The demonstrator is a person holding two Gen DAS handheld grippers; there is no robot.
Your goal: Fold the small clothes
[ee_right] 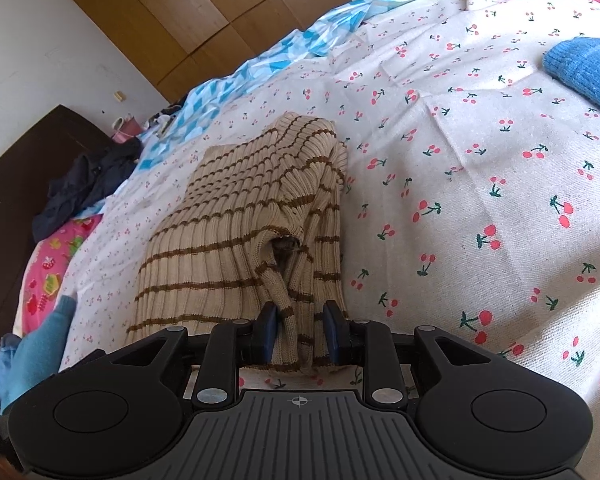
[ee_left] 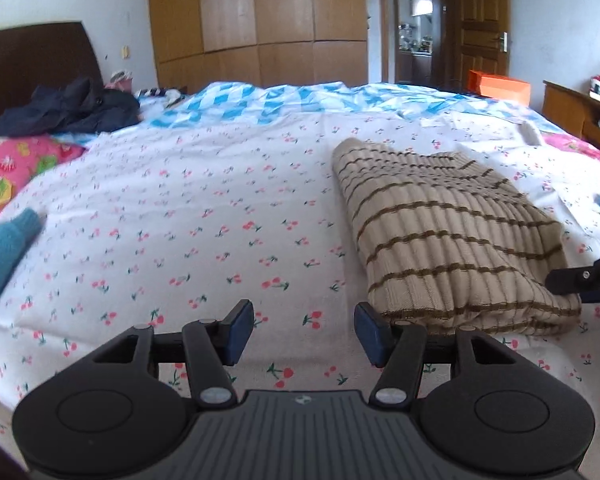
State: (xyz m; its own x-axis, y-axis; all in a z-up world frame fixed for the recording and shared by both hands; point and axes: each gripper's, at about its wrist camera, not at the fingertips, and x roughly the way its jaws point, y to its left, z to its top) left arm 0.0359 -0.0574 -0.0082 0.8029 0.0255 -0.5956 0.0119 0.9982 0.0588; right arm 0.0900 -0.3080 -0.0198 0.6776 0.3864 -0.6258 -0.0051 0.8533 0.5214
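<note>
Striped sweater (ee_right: 236,236) lies folded on the bed's cherry-print sheet (ee_left: 180,220), close to the bed's near edge. Right gripper (ee_right: 300,334) jaws pinching a bunched fold at the sweater's near end. Left gripper (ee_left: 304,332) jaws spread, nothing between them, over bare sheet just beside the sweater's near corner. Blue knit (ee_right: 588,68) farther off toward the bed's right side.
</note>
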